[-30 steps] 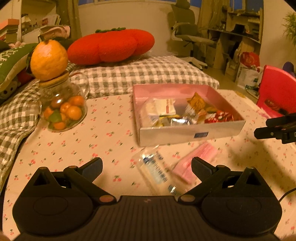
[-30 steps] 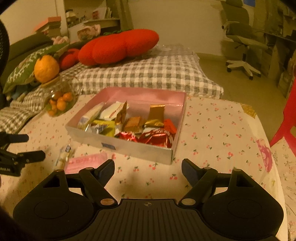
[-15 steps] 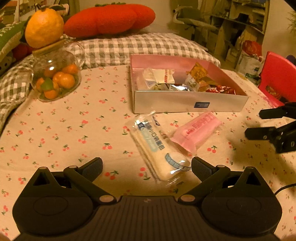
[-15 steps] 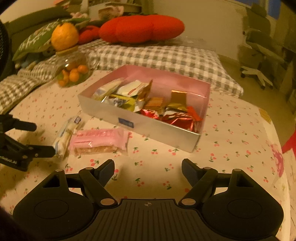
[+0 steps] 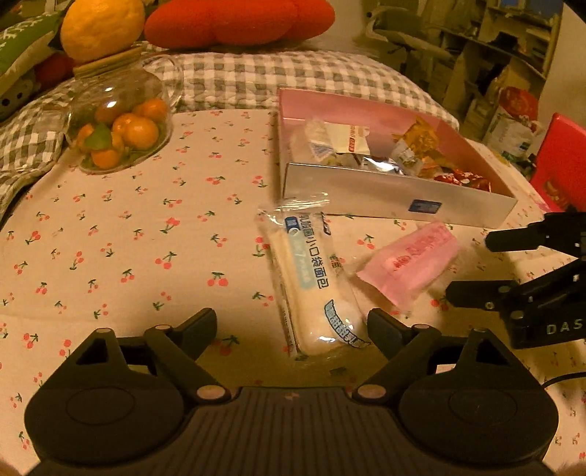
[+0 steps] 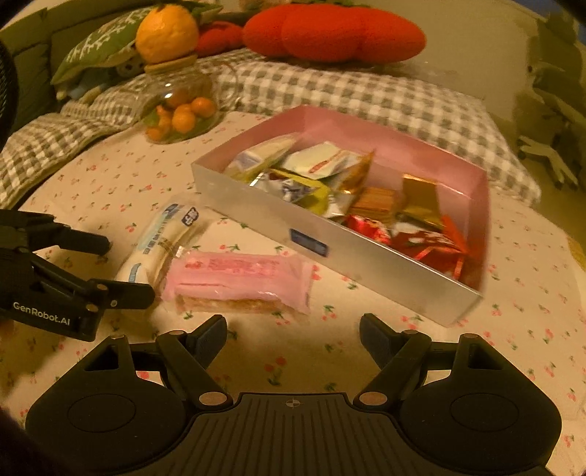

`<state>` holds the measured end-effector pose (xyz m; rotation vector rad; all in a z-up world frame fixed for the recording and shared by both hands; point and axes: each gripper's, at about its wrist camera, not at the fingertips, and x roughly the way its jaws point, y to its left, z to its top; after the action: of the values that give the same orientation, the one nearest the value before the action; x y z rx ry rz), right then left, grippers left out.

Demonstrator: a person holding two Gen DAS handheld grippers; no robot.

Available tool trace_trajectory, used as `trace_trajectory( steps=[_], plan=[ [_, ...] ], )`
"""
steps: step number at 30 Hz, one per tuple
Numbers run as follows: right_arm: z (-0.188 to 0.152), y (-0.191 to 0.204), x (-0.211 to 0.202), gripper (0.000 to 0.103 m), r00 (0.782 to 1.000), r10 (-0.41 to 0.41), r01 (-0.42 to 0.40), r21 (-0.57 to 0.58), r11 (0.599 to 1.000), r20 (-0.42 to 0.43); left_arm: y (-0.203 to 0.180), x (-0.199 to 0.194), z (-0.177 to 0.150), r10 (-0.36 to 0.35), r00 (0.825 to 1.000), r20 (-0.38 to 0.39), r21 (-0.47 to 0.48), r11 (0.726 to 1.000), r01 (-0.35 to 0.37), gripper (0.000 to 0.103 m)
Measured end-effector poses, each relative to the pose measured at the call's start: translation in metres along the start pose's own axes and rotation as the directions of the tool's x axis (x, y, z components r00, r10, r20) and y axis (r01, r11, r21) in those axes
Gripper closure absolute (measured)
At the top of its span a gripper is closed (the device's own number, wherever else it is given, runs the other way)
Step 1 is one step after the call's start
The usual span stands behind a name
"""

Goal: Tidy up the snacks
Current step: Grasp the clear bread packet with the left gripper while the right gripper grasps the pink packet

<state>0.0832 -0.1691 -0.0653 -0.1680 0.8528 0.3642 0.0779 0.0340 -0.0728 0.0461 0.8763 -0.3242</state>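
Observation:
A white bread packet (image 5: 315, 278) and a pink snack packet (image 5: 410, 267) lie on the cherry-print tablecloth in front of a pink-lined box (image 5: 395, 205) full of wrapped snacks. My left gripper (image 5: 291, 324) is open, its fingers either side of the bread packet's near end. My right gripper (image 6: 293, 329) is open, just short of the pink packet (image 6: 238, 280). The bread packet (image 6: 161, 241) lies left of it, the box (image 6: 329, 241) behind. Each gripper shows in the other's view: right (image 5: 472, 267), left (image 6: 124, 269).
A glass jar of small oranges (image 5: 117, 121) with a big orange on its lid stands at the table's far left. A checked quilt and red cushion (image 5: 238, 18) lie behind the table. A red chair (image 5: 560, 161) stands at the right.
Both grippers have moved forward and down toward the two packets. The left gripper now straddles the bread packet's near end; the right is close to the pink packet.

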Motion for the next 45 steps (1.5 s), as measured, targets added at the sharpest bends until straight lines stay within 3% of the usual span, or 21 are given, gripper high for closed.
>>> trace_trajectory(
  steps=[6, 13, 20, 28, 39, 41, 43, 45],
  plan=[
    [0.009, 0.014, 0.014, 0.021, 0.998, 0.066, -0.066, -0.024, 0.998, -0.019, 0.004, -0.005, 0.000, 0.016, 1.000, 0.006, 0.032, 0.999, -0.016, 0.035],
    [0.015, 0.034, 0.026, 0.021, 0.998, 0.053, -0.055, -0.048, 0.997, -0.033, 0.010, -0.006, 0.004, 0.071, 0.998, 0.000, 0.040, 0.997, -0.070, 0.061],
    [0.013, 0.045, 0.015, 0.021, 0.969, 0.242, -0.245, -0.061, 0.968, -0.051, 0.021, -0.008, 0.002, 0.122, 0.993, 0.002, 0.043, 0.992, -0.122, 0.061],
    [0.018, 0.041, 0.016, 0.021, 0.991, 0.136, -0.136, -0.111, 0.984, -0.012, 0.030, -0.004, 0.006, 0.106, 0.994, 0.001, 0.021, 0.994, -0.106, 0.049],
    [0.031, 0.061, 0.031, 0.023, 0.988, 0.154, -0.146, -0.238, 0.960, 0.015, 0.029, 0.005, 0.013, 0.084, 0.996, 0.020, 0.026, 0.996, -0.085, 0.047],
    [0.032, 0.065, 0.035, 0.026, 0.989, 0.147, -0.138, -0.250, 0.958, 0.015, 0.028, 0.006, 0.013, 0.085, 0.996, 0.021, 0.029, 0.996, -0.085, 0.047],
    [0.031, 0.068, 0.038, 0.037, 0.990, 0.143, -0.135, -0.258, 0.957, 0.011, 0.028, 0.006, 0.014, 0.085, 0.996, 0.022, 0.030, 0.996, -0.086, 0.049],
    [0.029, 0.069, 0.040, 0.058, 0.988, 0.156, -0.151, -0.256, 0.955, -0.002, 0.029, 0.005, 0.013, 0.088, 0.996, 0.024, 0.034, 0.995, -0.088, 0.054]
  ],
)
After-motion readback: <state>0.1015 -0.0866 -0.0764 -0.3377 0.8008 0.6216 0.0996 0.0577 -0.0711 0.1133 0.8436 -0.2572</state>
